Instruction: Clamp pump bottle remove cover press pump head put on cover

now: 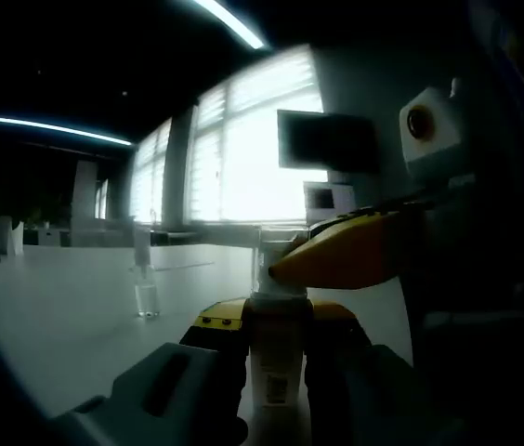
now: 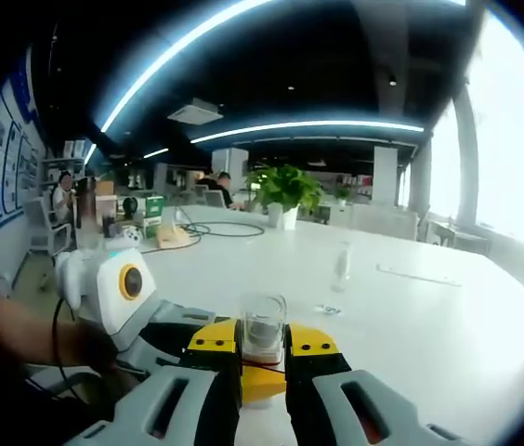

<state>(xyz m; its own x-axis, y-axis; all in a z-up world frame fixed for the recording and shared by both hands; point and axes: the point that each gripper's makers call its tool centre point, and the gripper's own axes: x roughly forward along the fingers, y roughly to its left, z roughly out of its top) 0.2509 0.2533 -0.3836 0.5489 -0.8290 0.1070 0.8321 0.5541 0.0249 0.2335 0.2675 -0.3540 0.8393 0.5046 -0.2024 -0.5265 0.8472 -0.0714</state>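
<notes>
Both grippers closed on one pump bottle [image 1: 276, 358], which stands on the white table [image 1: 67, 307]. Left gripper [image 1: 276, 372] clamped narrow about the bottle's white body, below the neck, evidently to hold it steady while the top is worked. Right gripper [image 2: 264, 358] pinched on the clear cover [image 2: 264, 336] at the bottle's top, jaws to either side of it; seen in the left gripper view reaching in from the right, just above the left jaws, as a yellow jaw across the cover. Cover judged still seated on the bottle, or only just starting to lift; hard to tell which. Pump head hidden beneath the cover, not yet pressed. Beyond the bottle, farther out on the table, a small clear bottle [image 1: 147, 295], well apart and untouched. Farther still, a potted plant [image 2: 285, 190] and loose cables [image 2: 208, 229]. Next call, by judgement: straight pull upward on the cover while the lower clamp resists, or the whole bottle may lift with it.
</notes>
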